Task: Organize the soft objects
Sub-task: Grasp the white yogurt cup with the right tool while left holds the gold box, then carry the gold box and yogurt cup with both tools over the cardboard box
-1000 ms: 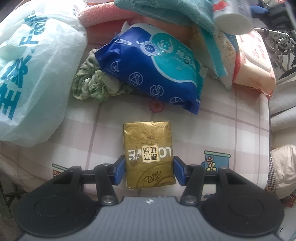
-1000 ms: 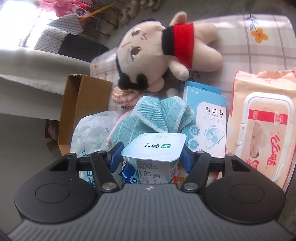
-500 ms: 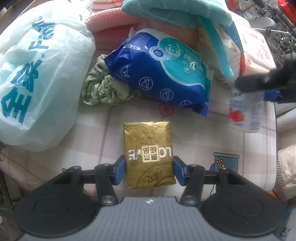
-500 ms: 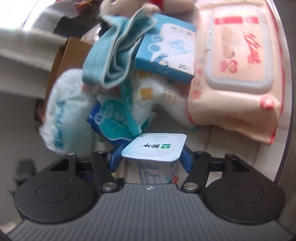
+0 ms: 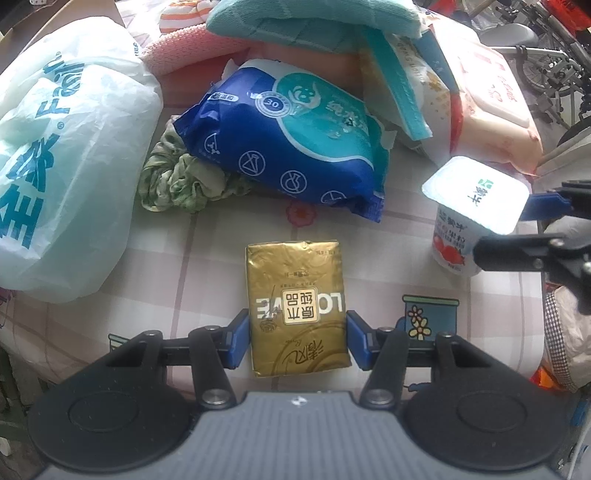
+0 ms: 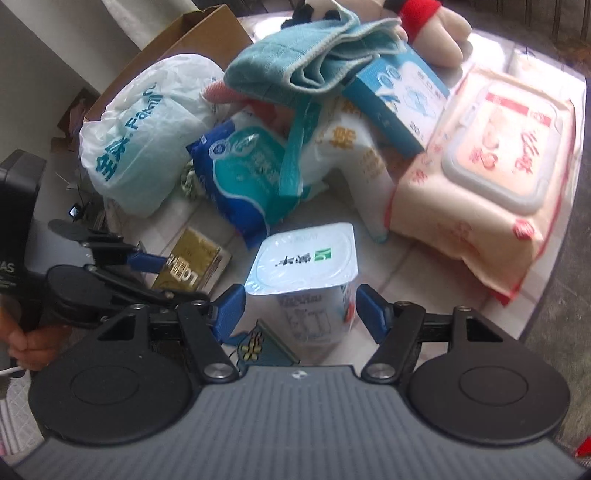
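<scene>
Two views. Left wrist: left gripper [image 5: 297,341] has its blue pads pressed to both sides of a gold tissue pack [image 5: 297,306] lying flat on the checked tabletop [image 5: 399,266]. Behind it, a blue wipes pack [image 5: 295,140] overlaps a green scrunchie [image 5: 181,181]; white plastic bag [image 5: 62,155] far left, contents hidden. Right wrist: right gripper [image 6: 299,312] sits around an upright sealed yogurt cup [image 6: 303,266], pads slightly apart from its sides. Only this view shows the plush doll [image 6: 436,33], cardboard box [image 6: 199,40] and bandage box [image 6: 399,99] under a teal towel [image 6: 295,59].
</scene>
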Available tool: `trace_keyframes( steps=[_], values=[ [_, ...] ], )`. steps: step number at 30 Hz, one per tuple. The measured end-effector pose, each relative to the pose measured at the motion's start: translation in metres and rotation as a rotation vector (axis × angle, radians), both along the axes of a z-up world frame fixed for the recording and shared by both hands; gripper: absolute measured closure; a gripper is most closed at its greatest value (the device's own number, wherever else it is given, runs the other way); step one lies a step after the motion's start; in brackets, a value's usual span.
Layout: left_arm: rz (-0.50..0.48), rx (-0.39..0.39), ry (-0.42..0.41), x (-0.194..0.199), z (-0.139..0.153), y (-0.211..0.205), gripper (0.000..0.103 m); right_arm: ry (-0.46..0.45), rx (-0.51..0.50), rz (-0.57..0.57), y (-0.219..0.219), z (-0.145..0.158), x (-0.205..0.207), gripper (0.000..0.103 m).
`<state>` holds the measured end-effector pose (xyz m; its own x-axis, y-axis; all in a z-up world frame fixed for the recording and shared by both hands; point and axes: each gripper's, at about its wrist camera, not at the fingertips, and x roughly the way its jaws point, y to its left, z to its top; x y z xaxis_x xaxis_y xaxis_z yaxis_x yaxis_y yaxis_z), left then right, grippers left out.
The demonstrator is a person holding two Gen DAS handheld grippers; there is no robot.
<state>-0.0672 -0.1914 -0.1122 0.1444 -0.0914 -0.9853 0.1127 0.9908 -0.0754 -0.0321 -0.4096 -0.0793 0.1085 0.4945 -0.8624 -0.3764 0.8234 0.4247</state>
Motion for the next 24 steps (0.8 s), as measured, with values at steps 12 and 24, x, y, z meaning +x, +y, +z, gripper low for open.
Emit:
trace_keyframes(
  steps=[12,24],
  values=[
    [0.008,-0.002,-0.009,-0.002,-0.001,-0.001,0.048,-0.015,-0.050,0.004,0.012,0.006,0.007,0.026],
    [-0.001,-0.019,-0.013,0.005,-0.004,-0.003,0.048,0.070,-0.114,0.017,0.024,-0.018,0.000,0.039]
  ],
)
